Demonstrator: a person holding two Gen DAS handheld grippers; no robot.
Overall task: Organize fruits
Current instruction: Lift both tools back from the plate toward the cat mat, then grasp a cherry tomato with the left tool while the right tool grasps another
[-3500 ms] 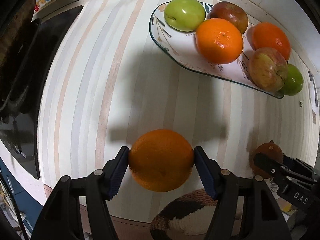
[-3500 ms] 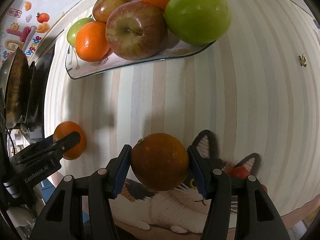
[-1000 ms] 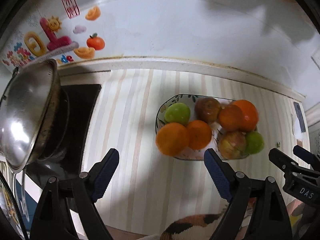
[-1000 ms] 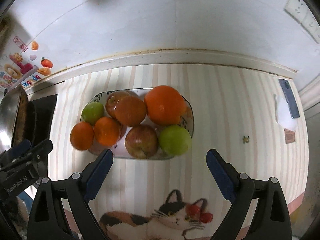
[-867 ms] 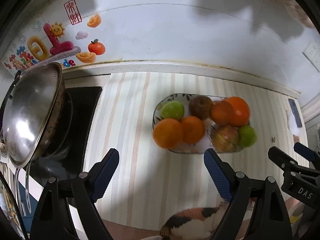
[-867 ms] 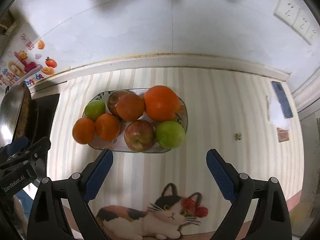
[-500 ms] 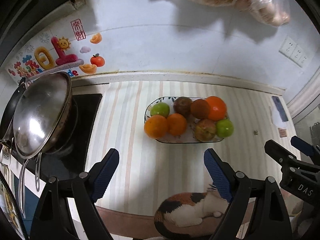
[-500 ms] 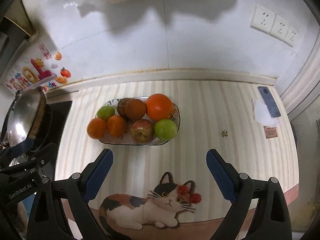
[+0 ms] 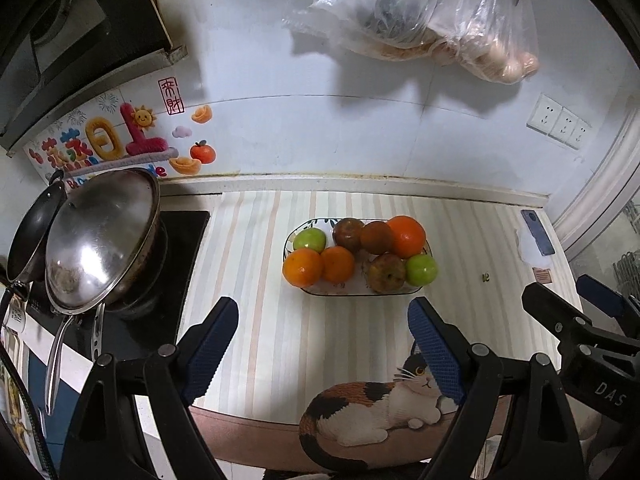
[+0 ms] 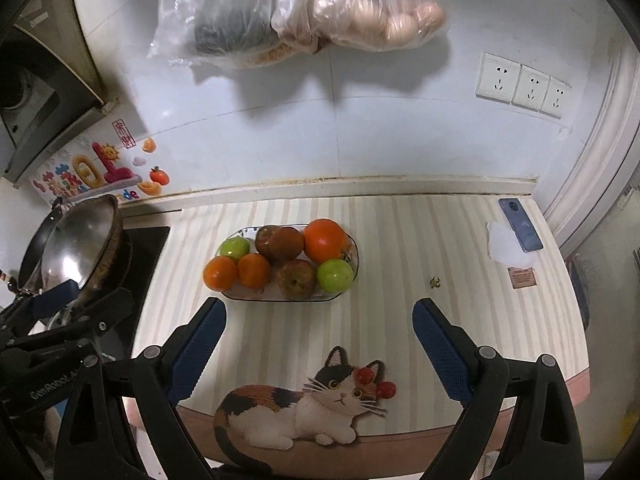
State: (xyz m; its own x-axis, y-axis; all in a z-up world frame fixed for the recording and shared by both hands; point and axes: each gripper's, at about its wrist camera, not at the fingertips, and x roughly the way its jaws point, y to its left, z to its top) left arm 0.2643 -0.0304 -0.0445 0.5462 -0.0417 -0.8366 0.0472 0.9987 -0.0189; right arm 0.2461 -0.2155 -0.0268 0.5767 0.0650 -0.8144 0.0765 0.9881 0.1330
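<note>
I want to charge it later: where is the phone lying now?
The phone lies at the far right of the striped counter, near the wall, partly on a white paper, right of the fruit plate.

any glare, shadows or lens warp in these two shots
Left wrist view: bright glare on the steel wok lid, hanging bags cast soft shadows on the wall, fisheye bows the counter edge. Right wrist view: sharp fruit plate, dark vignetted corners, sockets look tilted.

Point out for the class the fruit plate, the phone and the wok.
fruit plate (image 10: 240, 295), right wrist view, on its bare front rim.
phone (image 10: 520, 224), right wrist view, on the middle of its back.
wok (image 9: 100, 236), left wrist view, on its shiny inner wall.
</note>
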